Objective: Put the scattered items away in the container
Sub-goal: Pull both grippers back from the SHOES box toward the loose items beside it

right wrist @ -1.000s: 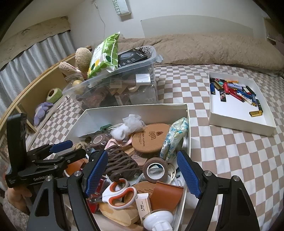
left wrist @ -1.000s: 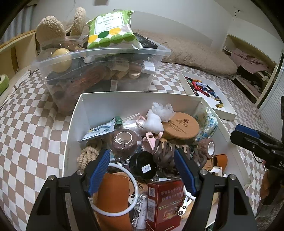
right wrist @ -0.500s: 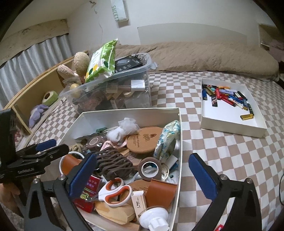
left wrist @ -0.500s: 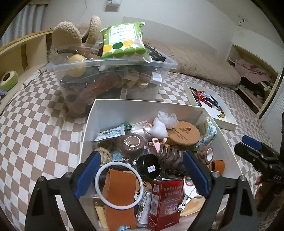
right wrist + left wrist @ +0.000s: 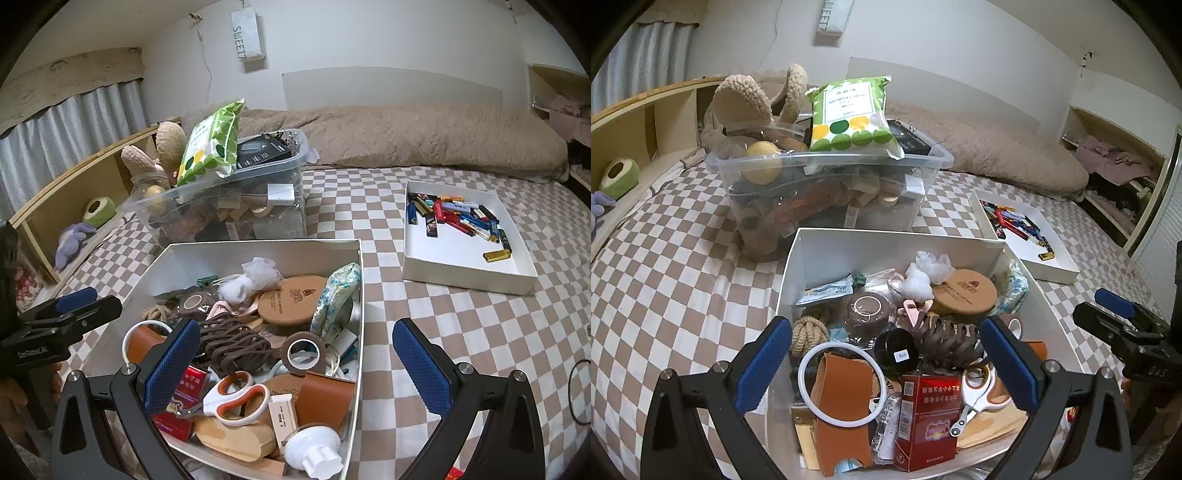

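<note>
Both grippers had backed away from the white box [image 5: 849, 243], jaws widened. Left gripper [image 5: 886, 354] and right gripper [image 5: 295, 356] stood spread, empty. Scattered items lay heaped in the box, directly ahead of the left fingers, which looked nearer.

Matt white cardboard box [image 5: 827, 258], clear glossy plastic bin [image 5: 908, 162], checked cloth bedspread [image 5: 676, 273]

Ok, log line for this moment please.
left hand-held gripper: open, empty, above white box | right hand-held gripper: open, empty | clear bin: full
</note>
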Available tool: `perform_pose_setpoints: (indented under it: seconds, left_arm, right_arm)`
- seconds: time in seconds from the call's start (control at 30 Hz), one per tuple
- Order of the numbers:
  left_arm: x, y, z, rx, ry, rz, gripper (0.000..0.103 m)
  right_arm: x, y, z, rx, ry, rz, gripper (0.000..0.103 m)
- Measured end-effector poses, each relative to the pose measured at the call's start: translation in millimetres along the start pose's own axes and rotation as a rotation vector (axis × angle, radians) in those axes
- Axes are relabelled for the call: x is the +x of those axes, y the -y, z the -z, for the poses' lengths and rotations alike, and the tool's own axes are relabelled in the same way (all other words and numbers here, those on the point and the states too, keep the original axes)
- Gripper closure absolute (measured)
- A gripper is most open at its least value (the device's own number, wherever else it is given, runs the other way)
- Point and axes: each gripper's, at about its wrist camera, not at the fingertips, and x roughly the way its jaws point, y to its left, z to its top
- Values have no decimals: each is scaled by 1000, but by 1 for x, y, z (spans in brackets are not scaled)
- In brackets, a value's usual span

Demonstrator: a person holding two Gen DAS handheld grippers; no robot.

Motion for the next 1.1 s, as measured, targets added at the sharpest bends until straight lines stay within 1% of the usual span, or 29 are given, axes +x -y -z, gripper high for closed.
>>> perform_pose_setpoints:
  seconds: [0.43,0.73,0.93,1.1]
  left_arm:
    - [-20,9,0,33,51,-4,0]
    - [-34,11,0,42,77,-17,0]
    - [-43,14,3,49,97,-26,0]
    - [-49,17,6,50,112,-21,0]
  right_arm:
    - [-15,-1,-1,0,32,-9,0]
    - [-26,-3,3,-23,56,6,0]
    - [-38,-4,10,-37,92,26,0]
    - [-54,2,19,-19,135,36,0]
